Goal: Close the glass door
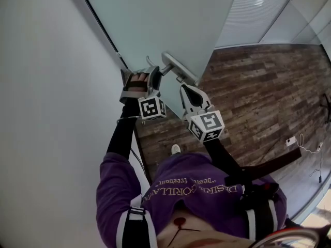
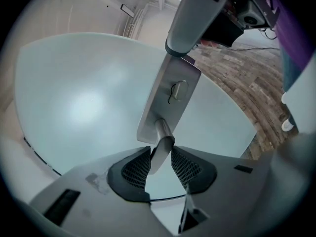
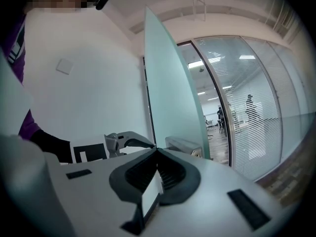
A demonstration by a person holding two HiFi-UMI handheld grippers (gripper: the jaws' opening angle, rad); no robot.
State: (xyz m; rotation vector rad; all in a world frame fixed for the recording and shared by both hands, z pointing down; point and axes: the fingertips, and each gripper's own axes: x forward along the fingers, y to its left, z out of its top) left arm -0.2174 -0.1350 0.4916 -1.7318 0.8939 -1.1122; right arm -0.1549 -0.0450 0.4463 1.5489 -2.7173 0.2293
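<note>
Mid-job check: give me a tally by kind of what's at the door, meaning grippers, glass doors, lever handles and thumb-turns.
grippers: 2 (left gripper, right gripper)
glass door: 1
lever handle: 1
thumb-turn: 1
total: 5

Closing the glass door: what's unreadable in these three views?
Head view: grip end of the silver lever door handle, covered by the left gripper.
Right gripper view: most of that handle, behind the right gripper itself.
Right gripper view: figures beyond the striped glass partition, too small.
</note>
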